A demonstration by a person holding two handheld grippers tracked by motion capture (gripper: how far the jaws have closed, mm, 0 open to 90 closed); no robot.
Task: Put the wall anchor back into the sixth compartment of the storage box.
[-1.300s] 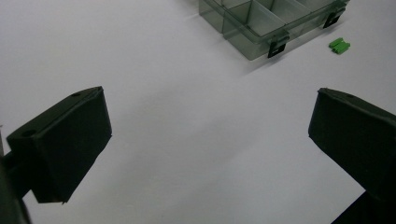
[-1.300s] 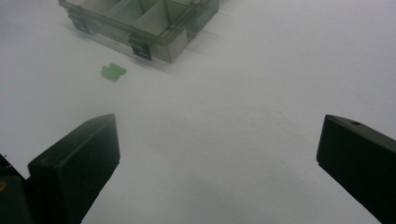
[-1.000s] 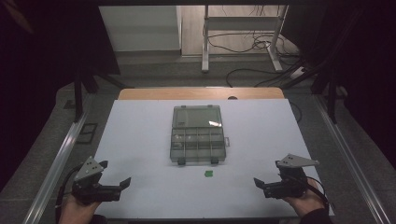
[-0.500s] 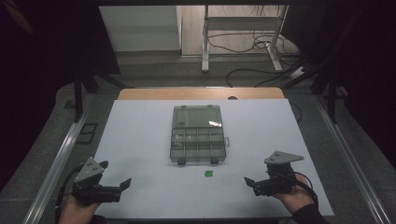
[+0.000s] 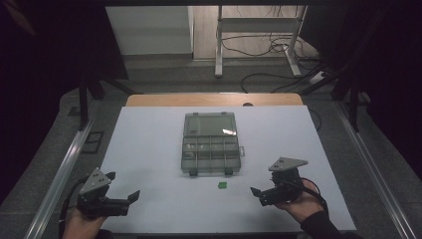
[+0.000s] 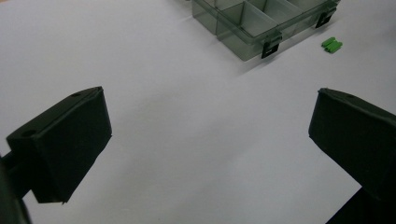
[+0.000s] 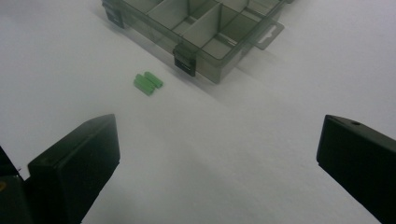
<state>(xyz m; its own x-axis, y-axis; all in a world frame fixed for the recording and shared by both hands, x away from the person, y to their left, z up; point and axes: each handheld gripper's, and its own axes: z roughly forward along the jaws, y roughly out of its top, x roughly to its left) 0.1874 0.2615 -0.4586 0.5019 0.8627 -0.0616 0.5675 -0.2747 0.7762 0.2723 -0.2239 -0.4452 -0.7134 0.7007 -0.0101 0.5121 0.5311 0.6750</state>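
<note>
green piece [image 5: 222,185]: small green block lying flat on the white counter [image 5: 149,149], just in front of the near edge of the box, a little right of the box's middle. nothing touches it.
box [image 5: 210,149]: smoky clear organiser with its lid thrown back toward the far side; the divided tray faces me and i can't make out anything in its compartments. two dark latches sit on the near wall.
right hand-held gripper [image 5: 260,193]: jaws spread wide, nothing between them, hovering low over the counter at the near right.
left hand-held gripper [image 5: 130,199]: jaws also wide apart and empty, resting at the near left corner.
direction from right: in the right gripper view the green piece [image 7: 148,82] lies ahead and off to the left of my jaw line, short of the box latch [image 7: 185,61].
direction from left: in the left gripper view the same piece [image 6: 331,45] is far ahead and to the right, past the box corner.
nearer hand: i judge the right one clearly closer; the left is well apart from it.
long axis: the piece looks like two short ribs side by side, running slantwise across the right view, so i would turn the wrist to close across the narrow side.
risk: it sits near the latch, so a wide approach could nudge the box.
</note>
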